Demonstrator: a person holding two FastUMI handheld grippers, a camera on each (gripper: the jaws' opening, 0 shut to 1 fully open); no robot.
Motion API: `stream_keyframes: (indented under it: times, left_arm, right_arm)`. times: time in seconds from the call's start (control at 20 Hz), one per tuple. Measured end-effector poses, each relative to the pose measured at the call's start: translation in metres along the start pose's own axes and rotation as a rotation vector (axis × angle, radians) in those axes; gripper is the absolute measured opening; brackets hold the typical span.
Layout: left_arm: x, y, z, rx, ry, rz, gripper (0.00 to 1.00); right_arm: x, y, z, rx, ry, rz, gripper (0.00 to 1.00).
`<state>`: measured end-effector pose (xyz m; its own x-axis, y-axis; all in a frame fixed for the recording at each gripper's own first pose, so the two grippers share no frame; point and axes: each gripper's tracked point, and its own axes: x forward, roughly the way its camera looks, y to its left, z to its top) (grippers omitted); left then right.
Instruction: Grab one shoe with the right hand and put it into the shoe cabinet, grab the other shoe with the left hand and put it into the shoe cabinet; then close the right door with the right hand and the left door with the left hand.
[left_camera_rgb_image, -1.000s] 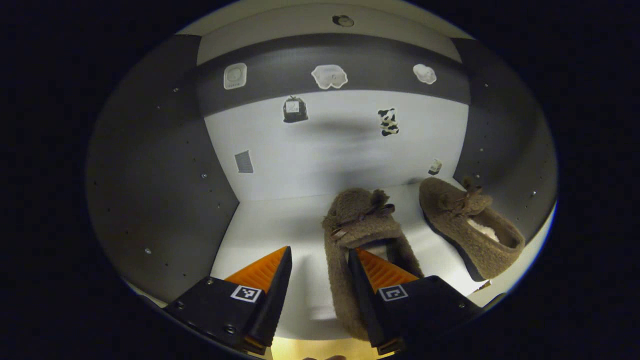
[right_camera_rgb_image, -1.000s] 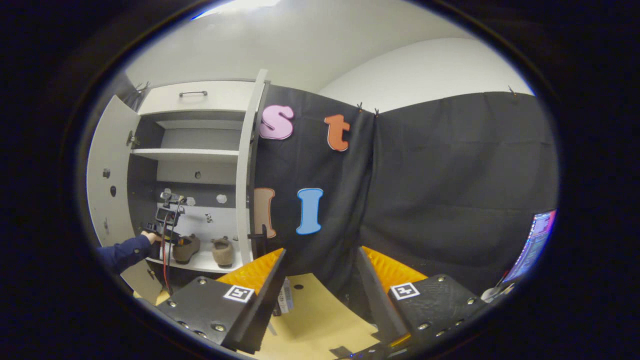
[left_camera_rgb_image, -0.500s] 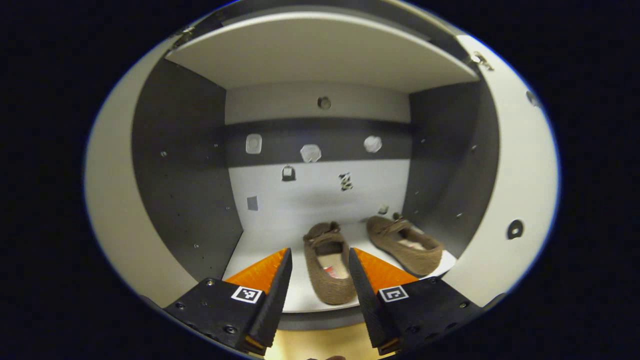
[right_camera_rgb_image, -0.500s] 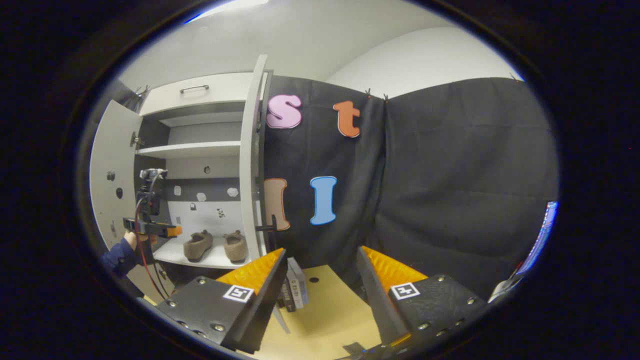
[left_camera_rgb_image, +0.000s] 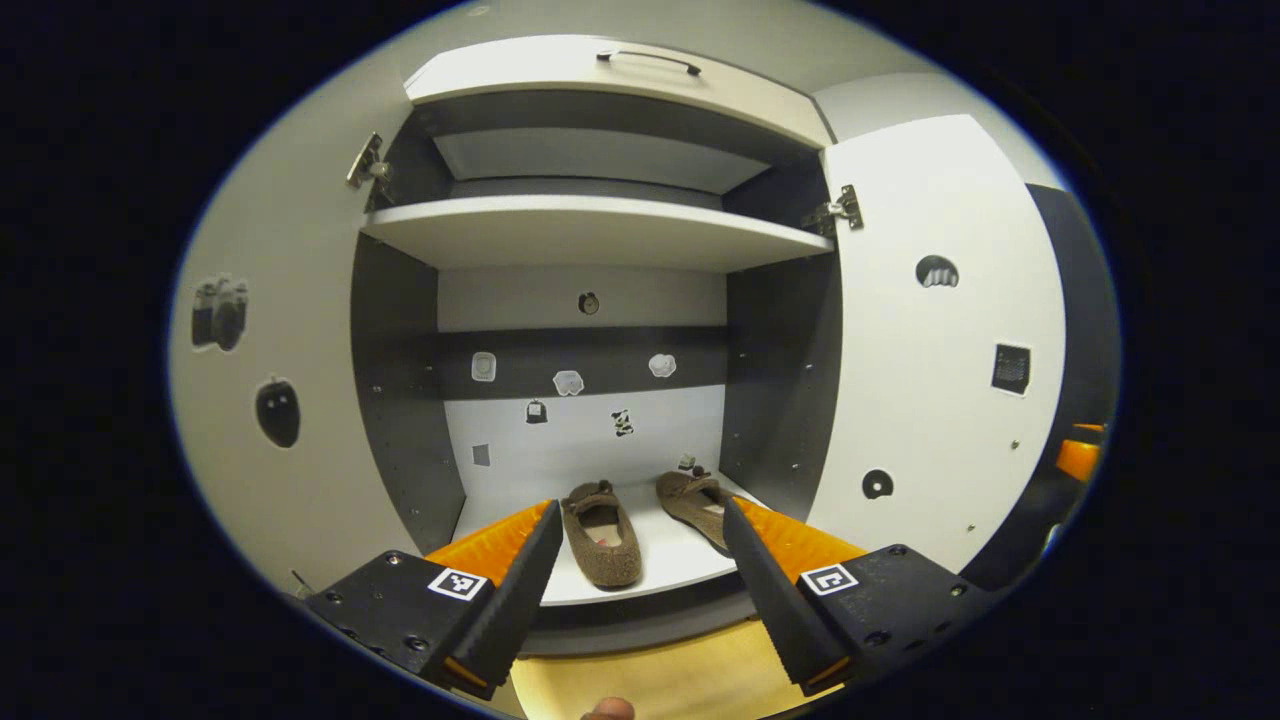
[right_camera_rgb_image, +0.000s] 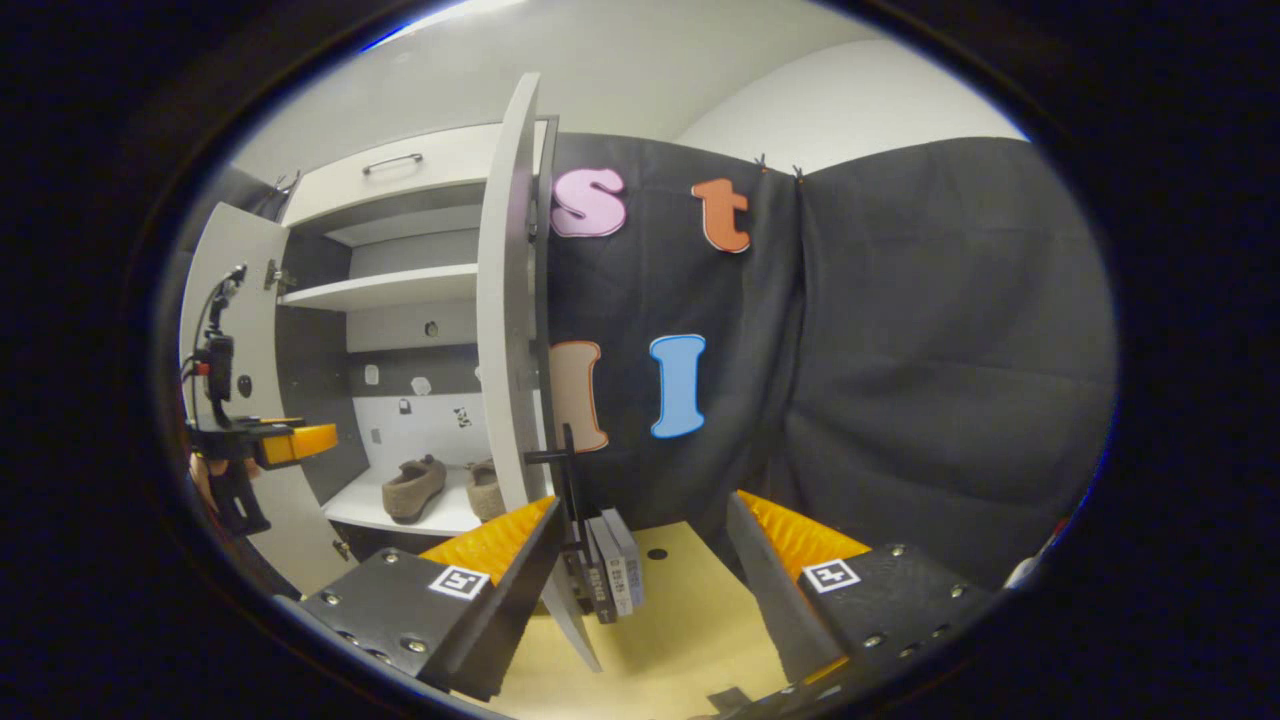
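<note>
both shoes (left_camera_rgb_image: 600, 520) (left_camera_rgb_image: 695, 495) sit side by side on the cabinet's bottom shelf (left_camera_rgb_image: 660, 560). left gripper (left_camera_rgb_image: 635, 570) and right gripper (right_camera_rgb_image: 640, 560) are spread, empty. risk: the right door (right_camera_rgb_image: 505, 330), edge-on just beside the right gripper, may get knocked rather than swung shut.

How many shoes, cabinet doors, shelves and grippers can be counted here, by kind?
Brown shoes: 2, one and another
Open cabinet doors: 2, left and right
Shelves: 2, upper and lower
Grippers: 2, left and right
Total: 8
</note>
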<state>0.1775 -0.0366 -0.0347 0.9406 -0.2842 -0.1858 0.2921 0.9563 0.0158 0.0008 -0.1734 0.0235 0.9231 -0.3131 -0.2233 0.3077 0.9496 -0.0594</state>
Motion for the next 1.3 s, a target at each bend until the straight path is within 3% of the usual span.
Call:
stream_keyframes:
  times: [0.05,0.15,0.3,0.5,0.6,0.75,0.85,0.95,1.05,1.15,1.2,1.3]
  left_arm:
    - [-0.011,0.002,0.003,0.003,-0.001,0.008,1.00]
    - [-0.032,0.009,0.006,0.023,-0.016,0.049,0.98]
    - [-0.055,0.009,0.006,0.056,-0.027,0.066,0.98]
    - [-0.075,0.017,0.003,0.027,-0.029,0.105,0.98]
    - [-0.083,0.023,0.000,0.003,-0.032,0.137,0.98]
    - [-0.094,0.023,-0.006,-0.012,-0.018,0.157,0.98]
    - [-0.103,0.023,-0.007,-0.018,-0.024,0.172,0.98]
    - [-0.112,0.019,-0.004,-0.025,-0.043,0.173,0.98]
    - [-0.121,0.017,-0.003,-0.035,-0.058,0.173,0.98]
    - [-0.133,0.016,-0.003,-0.045,-0.062,0.180,0.99]
    - [-0.138,0.018,-0.002,-0.048,-0.069,0.189,1.00]
    - [-0.149,0.023,-0.002,-0.052,-0.078,0.214,1.00]
  right_arm:
    - [0.006,0.001,-0.001,-0.002,0.003,0.006,0.98]
    - [0.018,0.003,-0.002,-0.003,0.003,0.012,0.94]
    - [0.032,0.012,-0.007,-0.005,0.015,0.043,0.98]
    - [0.042,0.020,-0.011,0.019,0.026,0.085,1.00]
    - [0.044,0.025,-0.011,0.013,0.021,0.105,0.92]
    - [0.043,0.032,-0.011,0.000,0.007,0.139,0.96]
    - [0.042,0.037,-0.012,-0.001,0.005,0.162,0.91]
    - [0.042,0.043,-0.012,-0.001,0.000,0.191,0.96]
    - [0.042,0.055,-0.013,0.003,0.000,0.236,0.92]
    - [0.041,0.070,-0.015,0.009,0.005,0.285,0.96]
    - [0.041,0.077,-0.015,0.007,0.005,0.307,0.92]
    - [0.042,0.086,-0.018,0.007,0.008,0.348,0.92]
